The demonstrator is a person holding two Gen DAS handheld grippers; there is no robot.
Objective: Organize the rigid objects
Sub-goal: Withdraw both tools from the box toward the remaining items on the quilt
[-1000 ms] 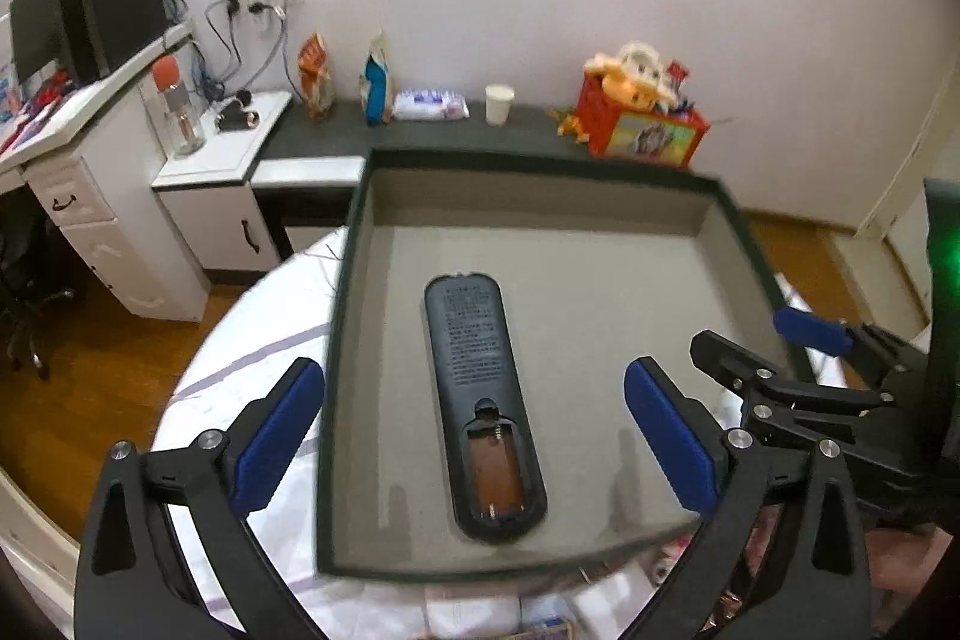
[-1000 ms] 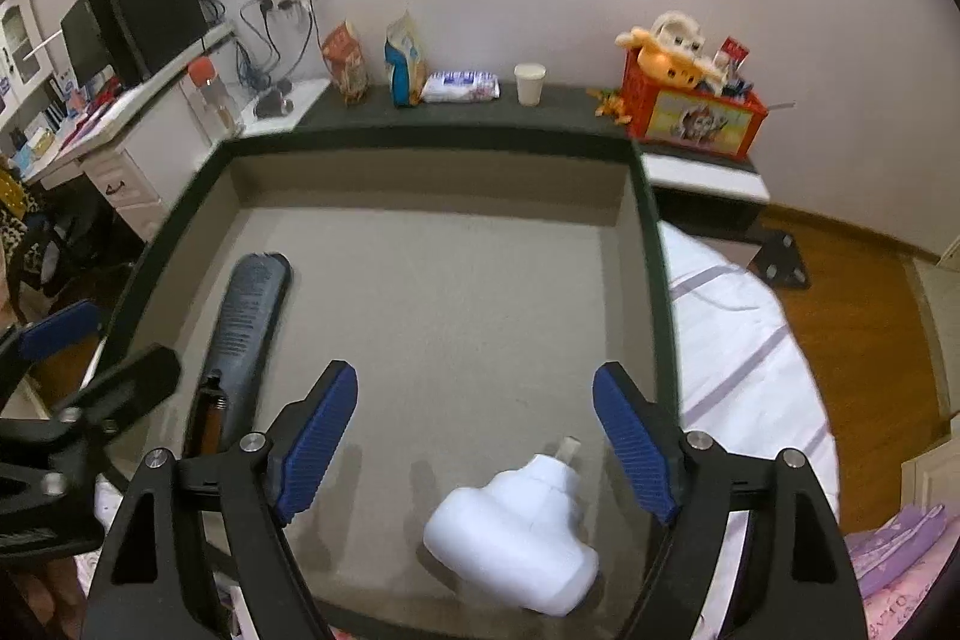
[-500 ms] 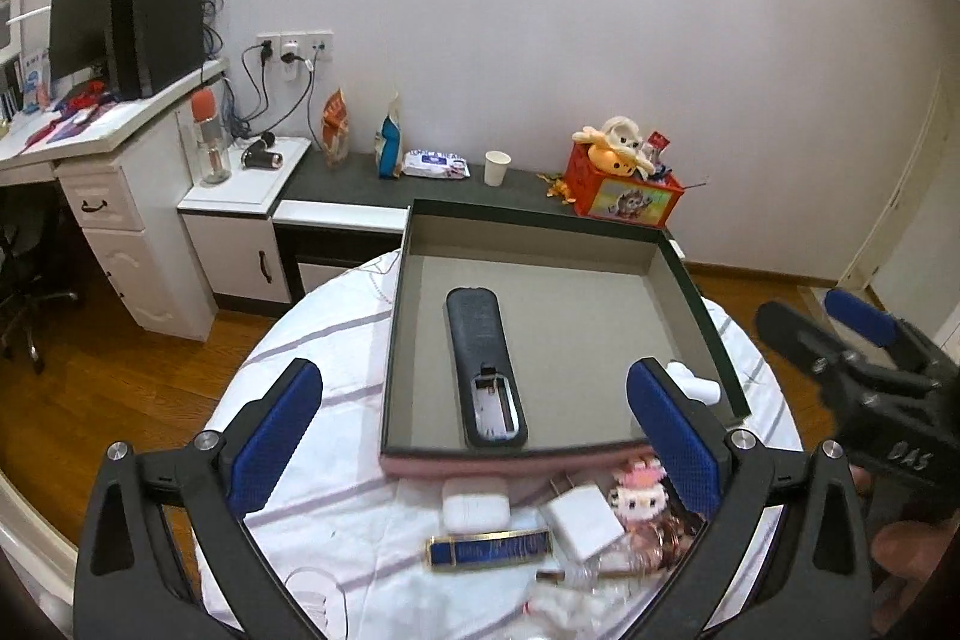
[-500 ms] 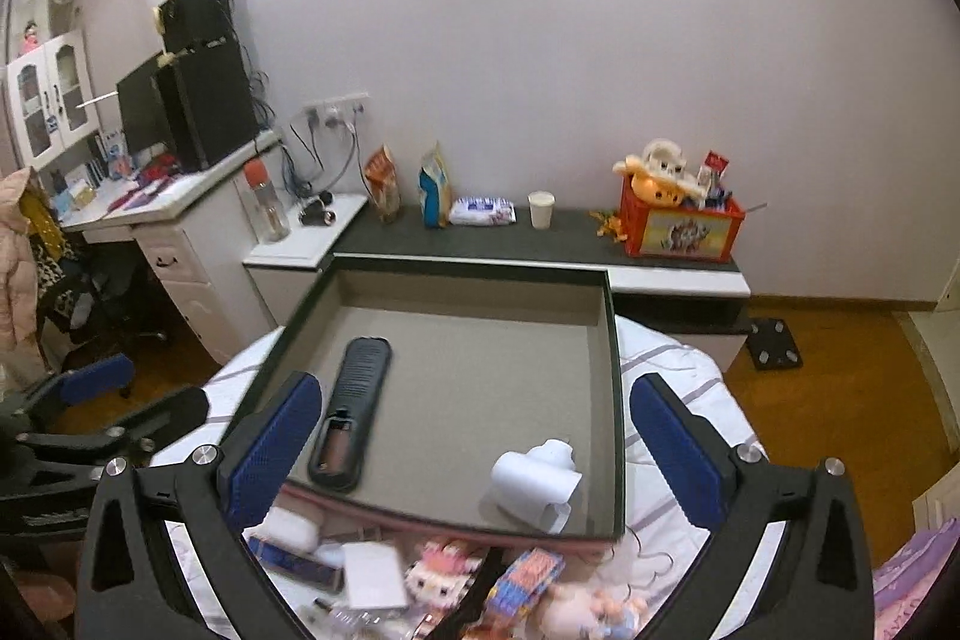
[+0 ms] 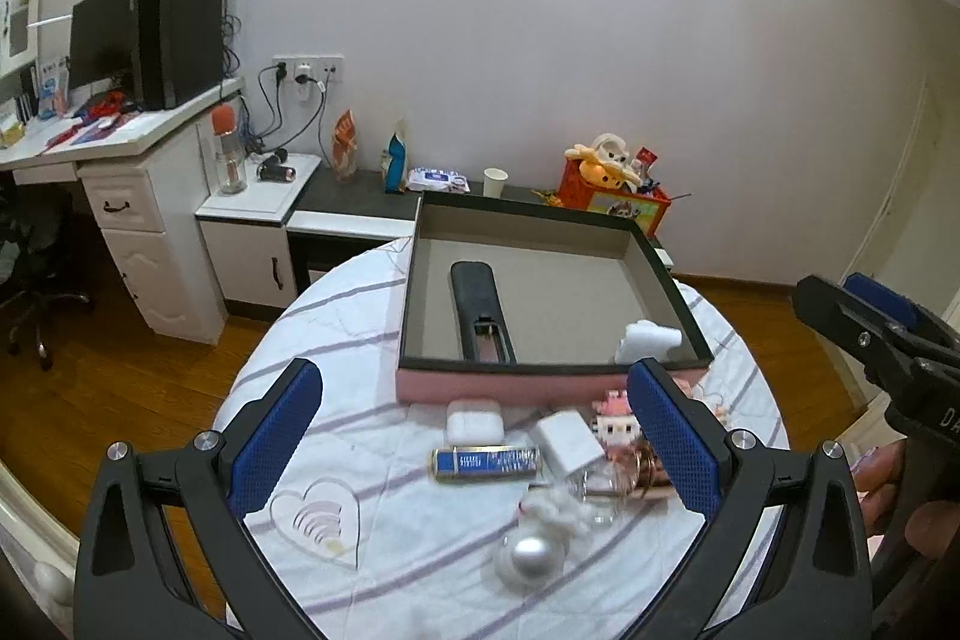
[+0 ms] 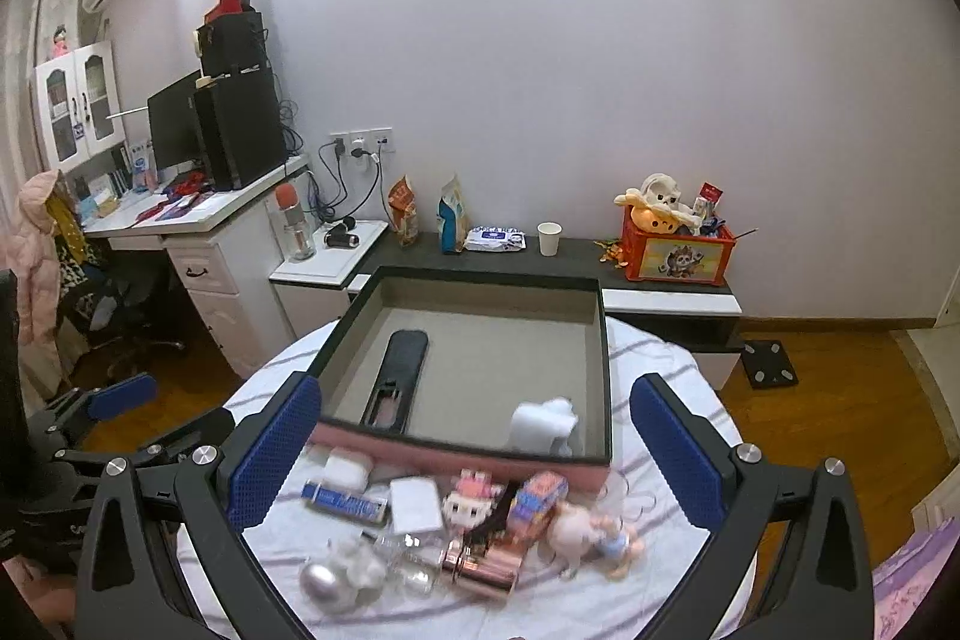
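- Your left gripper [image 5: 474, 436] hangs above the round desk [image 5: 336, 340], jaws spread wide, nothing between the blue pads
- Your right gripper [image 6: 474, 451] sits likewise above the near edge of the desk, jaws wide apart and empty
- Open box [image 5: 660, 274], dark rim, pink front wall, grey floor, stands at the far half of the desk
- Black remote [image 5: 480, 316] lies flat inside the box, left of centre, back side up with the battery bay uncovered, its length running front to back
- White bottle [image 6: 543, 424] lies on its side inside the box, near the front right corner, well apart from the remote
- Loose pieces lie on the striped cloth just in front of the box: white earbud case [image 5: 473, 418], blue and gold bar [image 5: 486, 463], white square block [image 5: 567, 439], pink-hatted block figure [image 6: 471, 499], doll figure [image 6: 591, 532], rose-gold tube [image 6: 486, 565], silver ball [image 5: 531, 556]
- Doll figure lies farthest to your right, silver ball nearest you
- Some of the pile is motion-blurred in the right wrist view; the clear items beside the silver ball cannot be told apart
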